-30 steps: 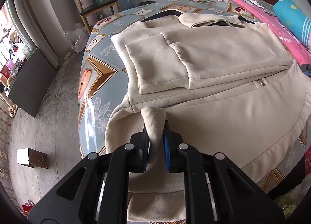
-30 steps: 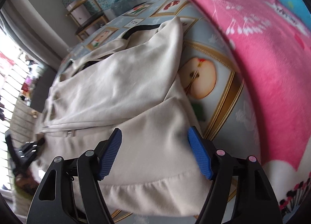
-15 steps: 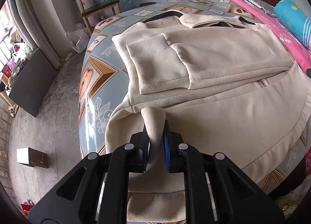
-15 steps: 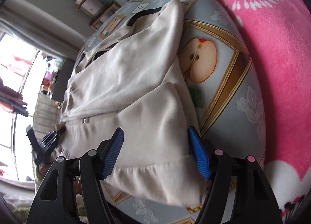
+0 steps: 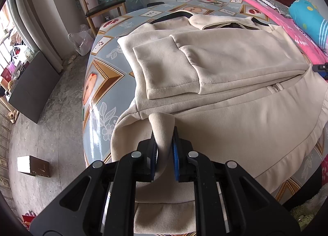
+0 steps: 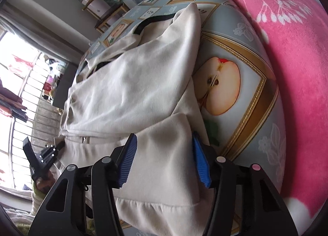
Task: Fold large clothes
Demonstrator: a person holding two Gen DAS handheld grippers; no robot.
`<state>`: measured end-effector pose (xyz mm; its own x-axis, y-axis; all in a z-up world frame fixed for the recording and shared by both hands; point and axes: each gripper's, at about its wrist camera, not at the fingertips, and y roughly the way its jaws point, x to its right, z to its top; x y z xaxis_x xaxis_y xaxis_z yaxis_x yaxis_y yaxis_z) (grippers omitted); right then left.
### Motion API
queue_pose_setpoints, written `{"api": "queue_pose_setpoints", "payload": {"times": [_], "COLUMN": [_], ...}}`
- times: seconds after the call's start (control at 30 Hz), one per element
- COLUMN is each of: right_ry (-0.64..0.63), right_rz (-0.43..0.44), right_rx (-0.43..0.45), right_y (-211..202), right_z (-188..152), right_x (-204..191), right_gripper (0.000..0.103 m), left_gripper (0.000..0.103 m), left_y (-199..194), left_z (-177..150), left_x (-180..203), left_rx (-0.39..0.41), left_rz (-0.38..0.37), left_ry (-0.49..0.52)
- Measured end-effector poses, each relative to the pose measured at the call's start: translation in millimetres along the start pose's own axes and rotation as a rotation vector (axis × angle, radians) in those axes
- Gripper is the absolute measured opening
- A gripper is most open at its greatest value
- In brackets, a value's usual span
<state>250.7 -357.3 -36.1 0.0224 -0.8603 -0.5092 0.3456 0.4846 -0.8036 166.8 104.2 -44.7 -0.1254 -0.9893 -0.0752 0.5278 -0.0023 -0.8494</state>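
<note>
A large cream jacket (image 5: 225,67) lies spread on a table with a fruit-print cloth (image 5: 102,84), its sleeve folded across the body. My left gripper (image 5: 164,139) is shut on a pinched fold of the jacket at its near left corner, by the table's edge. In the right wrist view the same jacket (image 6: 133,84) fills the left half. My right gripper (image 6: 164,135) stands over the jacket's right bottom corner with its jaws closing. A raised hump of cream fabric sits between the blue pads (image 6: 128,160). The left gripper (image 6: 41,158) shows small at the far left.
A pink blanket (image 6: 287,51) lies along the table's right side, with a blue pillow (image 5: 307,20) beyond. A wooden chair (image 5: 102,4), a dark cabinet (image 5: 32,84) and a small box (image 5: 32,166) stand on the floor to the left.
My right gripper moved down onto the jacket's corner and its jaws narrowed, bunching fabric between them. The left gripper kept still, holding its fold.
</note>
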Motion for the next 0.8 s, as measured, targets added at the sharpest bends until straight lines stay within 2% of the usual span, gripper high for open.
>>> {"api": "queue_pose_setpoints", "payload": {"times": [0.17,0.27,0.5,0.6,0.73,0.8], "right_ry": [0.033,0.033,-0.018,-0.044,-0.043,-0.065], "right_rz": [0.044,0.092,0.101,0.095,0.033,-0.024], "right_rx": [0.000,-0.059,-0.147,-0.144,-0.100,-0.078], "right_y": [3.2,4.7,-3.7,-4.6,4.0,6.9], "right_z": [3.4,0.3,-16.0,-17.9,-11.8,-11.4], "right_x": [5.5,7.5,6.6,4.7,-2.0,-8.7], "right_gripper": [0.052,0.052,0.052,0.052,0.039,0.035], "left_gripper": [0.012,0.012,0.012,0.012,0.012,0.012], "left_y": [-0.3,-0.4,-0.7,-0.7,-0.9,-0.9], "left_z": [-0.5,-0.6,-0.7,-0.8,-1.1,-1.1], "left_x": [-0.1,0.1,-0.2,-0.1,-0.1,-0.2], "left_rx": [-0.001,0.000,0.003,0.003,0.003,0.003], "left_rz": [-0.001,-0.001,-0.005,-0.004,-0.004,-0.004], "left_ry": [0.004,0.005,0.003,0.005,0.003,0.004]}}
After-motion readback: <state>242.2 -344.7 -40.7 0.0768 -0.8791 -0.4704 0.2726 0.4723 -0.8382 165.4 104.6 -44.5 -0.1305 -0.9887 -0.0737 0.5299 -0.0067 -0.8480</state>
